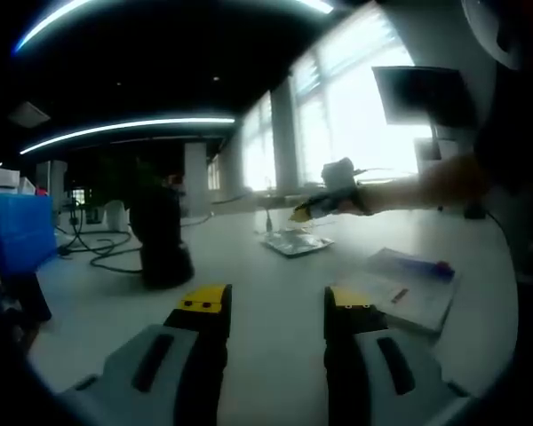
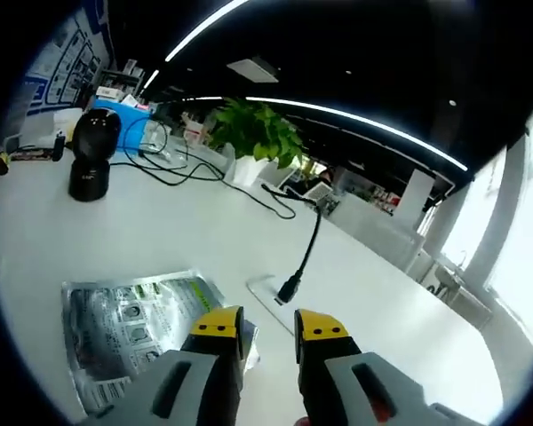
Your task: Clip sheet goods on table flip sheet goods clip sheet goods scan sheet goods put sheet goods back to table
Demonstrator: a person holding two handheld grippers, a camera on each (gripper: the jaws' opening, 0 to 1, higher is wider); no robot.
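A silver foil packet with green print lies flat on the white table. My right gripper hovers just above the packet's right edge, its yellow-tipped jaws open a little with nothing between them. In the left gripper view the same packet sits mid-table, with the right gripper and a person's arm reaching over it from the right. My left gripper is held low over the near table, open and empty, well short of the packet.
A black scanner stands on the table with black cables beside it. A white booklet lies at the right. A cable plug rests near the packet. Blue box and a plant stand behind.
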